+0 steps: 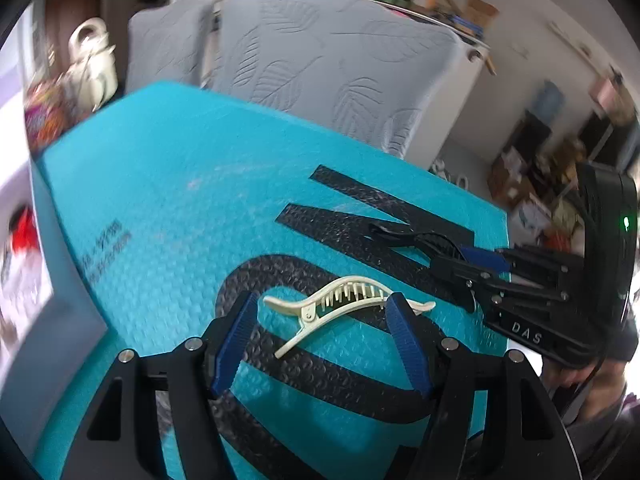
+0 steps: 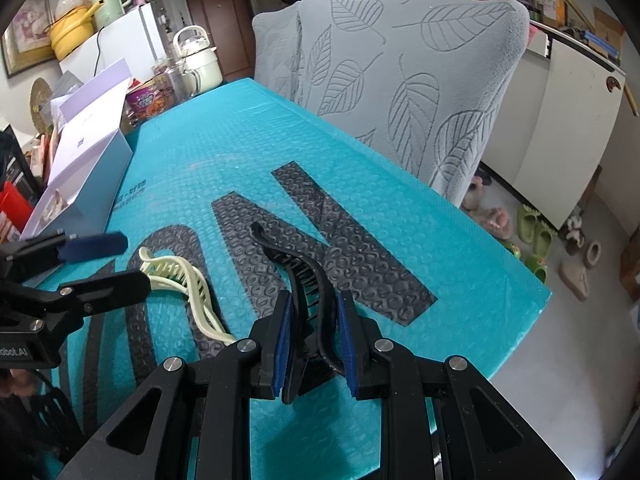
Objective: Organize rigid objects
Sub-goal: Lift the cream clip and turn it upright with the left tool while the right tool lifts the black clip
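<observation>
the task looked barely begun. both hair clips were out on the teal bubble mat [image 2: 240, 152] covering the table, with neither put away. the right gripper [image 2: 313, 344] had its fingers pinching the black hair clip [image 2: 298, 276], which seemed to rest on the mat. the left gripper [image 1: 320, 340] held its fingers spread around the cream hair clip [image 1: 344, 300], not yet closed. the open white box [image 2: 86, 168] at the mat's edge looked a likely destination.
</observation>
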Demonstrator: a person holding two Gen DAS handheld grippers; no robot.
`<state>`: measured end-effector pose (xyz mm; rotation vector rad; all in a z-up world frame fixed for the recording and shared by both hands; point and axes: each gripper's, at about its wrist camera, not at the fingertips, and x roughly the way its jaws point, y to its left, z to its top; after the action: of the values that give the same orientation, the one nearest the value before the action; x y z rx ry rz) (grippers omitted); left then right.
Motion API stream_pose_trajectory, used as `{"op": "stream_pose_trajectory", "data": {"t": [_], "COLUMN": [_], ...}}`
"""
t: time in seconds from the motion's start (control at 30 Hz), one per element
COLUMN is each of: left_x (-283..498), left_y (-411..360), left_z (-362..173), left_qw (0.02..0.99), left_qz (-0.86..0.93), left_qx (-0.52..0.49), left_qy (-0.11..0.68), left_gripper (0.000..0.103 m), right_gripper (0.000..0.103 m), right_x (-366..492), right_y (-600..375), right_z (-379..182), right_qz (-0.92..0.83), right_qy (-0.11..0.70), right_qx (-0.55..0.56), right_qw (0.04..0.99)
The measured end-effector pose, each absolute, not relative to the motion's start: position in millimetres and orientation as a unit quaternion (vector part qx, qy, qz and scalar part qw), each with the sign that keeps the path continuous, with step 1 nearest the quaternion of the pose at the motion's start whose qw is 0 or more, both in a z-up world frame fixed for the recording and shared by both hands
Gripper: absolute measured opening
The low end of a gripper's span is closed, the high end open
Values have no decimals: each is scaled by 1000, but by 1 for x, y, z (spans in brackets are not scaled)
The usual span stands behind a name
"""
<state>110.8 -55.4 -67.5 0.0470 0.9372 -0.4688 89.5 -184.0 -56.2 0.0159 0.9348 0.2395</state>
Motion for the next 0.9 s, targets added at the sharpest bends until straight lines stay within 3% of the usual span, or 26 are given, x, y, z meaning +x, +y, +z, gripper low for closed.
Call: {"op": "stream_pose_trajectory", "data": {"t": [0.4,0.63,0.67,0.73,0.8,0.83,0.9], "left_x": [136,117,115,111,109,107,102], "left_y": [-77,-87,-88,-90,-91,-91,-92], "left_z": [-90,-92,-94,-93,-92,-91,-88], "left_qw": [834,843,841,843,844,845,846], "left_qz": [-286,-288,-287,-289,-286,-281,-281], "left_qx": [90,133,136,138,140,141,140], "left_qy": [464,435,438,431,431,432,431], "left_gripper": [66,65,64,45,41,31,24], "right_gripper": [22,22,22,22,22,22,22], "right_x": [83,83,84,84,85,84,84], "right_y": [-190,-193,-193,-193,-195,-195,-196], "right_z": [-55,-56,-56,-56,-56,-56,-55], "right_qz": [111,109,110,111,109,105,106], "right_qy": [451,453,453,453,452,452,450], "right_qx": [7,12,12,14,13,9,7], "right_qw": [886,885,885,885,885,886,887]}}
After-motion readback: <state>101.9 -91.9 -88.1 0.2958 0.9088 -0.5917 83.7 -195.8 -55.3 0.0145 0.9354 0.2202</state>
